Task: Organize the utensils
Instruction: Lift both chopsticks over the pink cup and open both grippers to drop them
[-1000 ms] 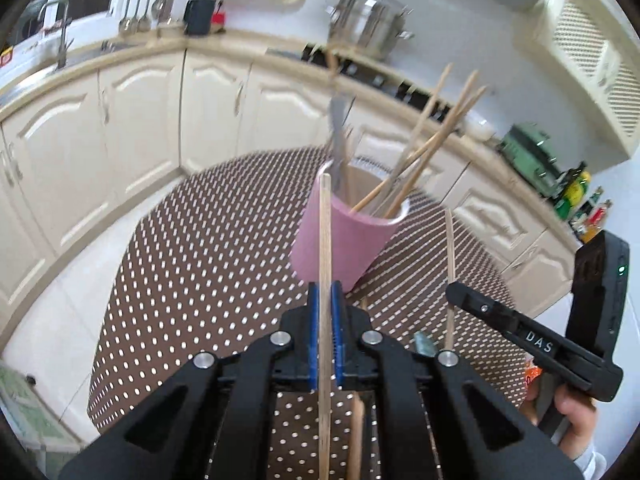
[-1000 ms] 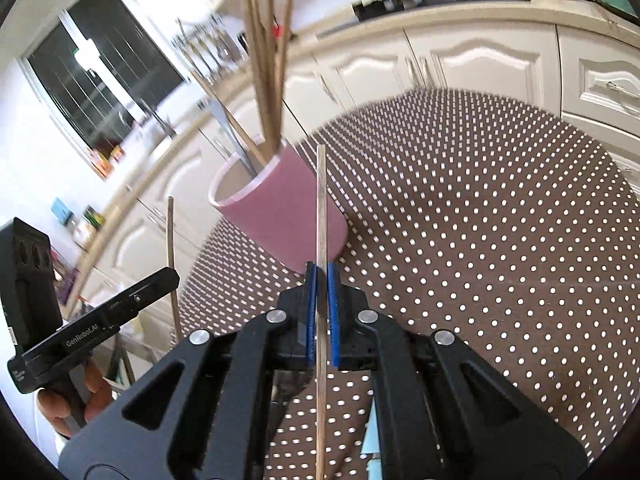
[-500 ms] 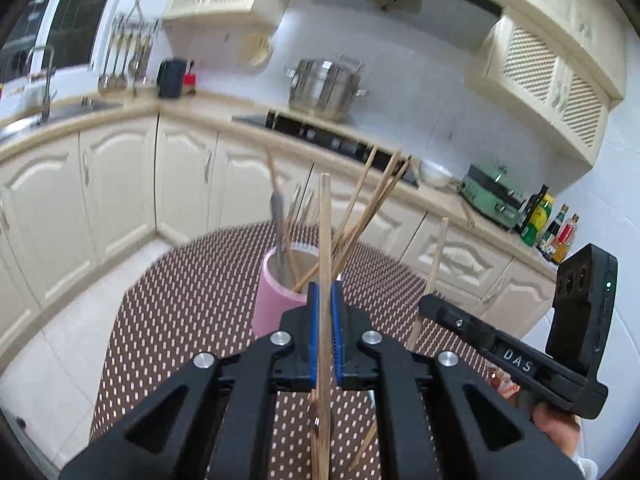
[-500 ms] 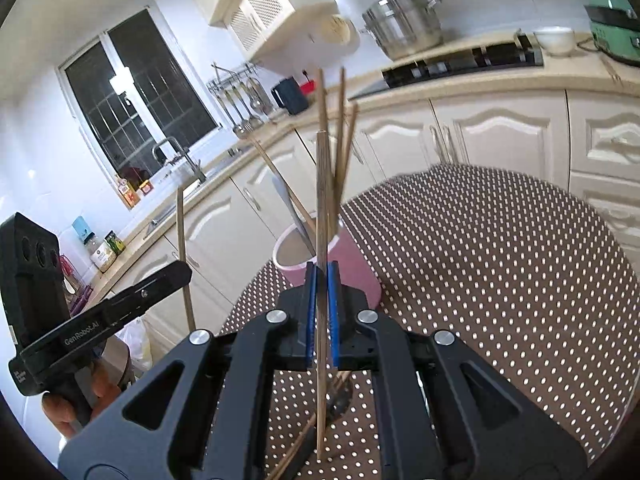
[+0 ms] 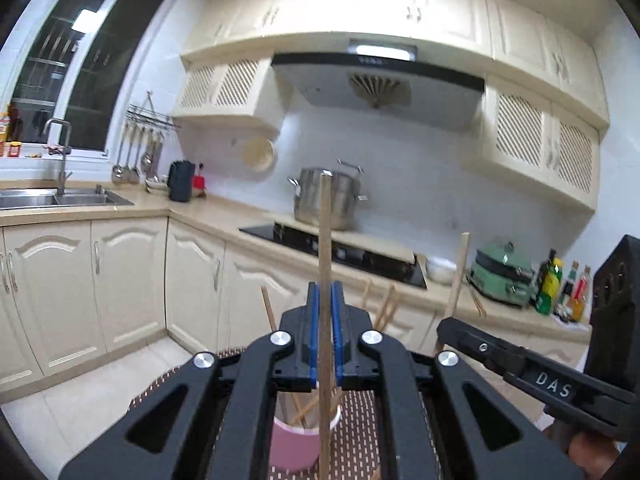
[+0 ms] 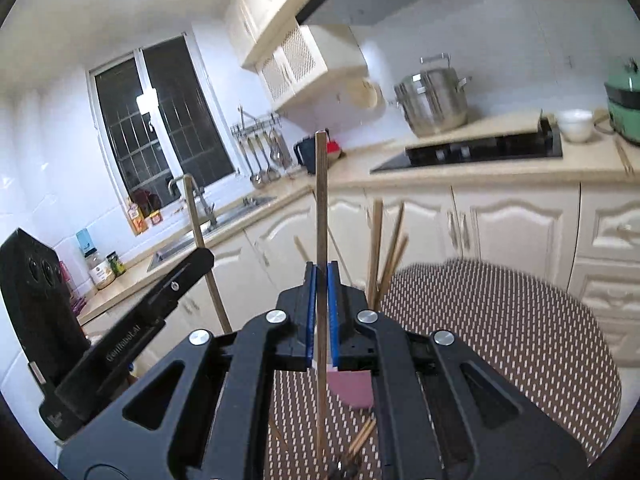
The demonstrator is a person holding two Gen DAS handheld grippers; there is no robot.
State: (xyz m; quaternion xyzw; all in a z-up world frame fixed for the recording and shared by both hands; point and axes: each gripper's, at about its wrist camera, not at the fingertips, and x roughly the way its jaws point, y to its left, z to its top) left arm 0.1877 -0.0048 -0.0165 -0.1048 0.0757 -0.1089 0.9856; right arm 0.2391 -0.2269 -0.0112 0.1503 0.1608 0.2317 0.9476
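My left gripper [image 5: 325, 292] is shut on a wooden chopstick [image 5: 325, 240] that stands upright, its lower end over the pink cup [image 5: 294, 446]. The cup holds several chopsticks and stands on the dotted brown table [image 5: 360, 440]. My right gripper [image 6: 321, 272] is shut on another upright wooden chopstick [image 6: 321, 200], with the pink cup [image 6: 354, 390] just below and behind its jaws. Each gripper shows in the other's view: the right one [image 5: 520, 372] holding its chopstick [image 5: 458, 276], the left one [image 6: 132, 328] holding its chopstick [image 6: 202, 248].
Loose chopsticks [image 6: 360, 440] lie on the dotted table [image 6: 500, 340] below the right gripper. Cream cabinets [image 5: 120, 280], a sink [image 5: 52, 196], a hob with a steel pot [image 5: 330, 196] and a green appliance [image 5: 502, 274] line the counter behind.
Both grippers tilted up from looking down at the table to level. The cup dropped low in both views. Both chopsticks stay gripped and now stand above the cup.
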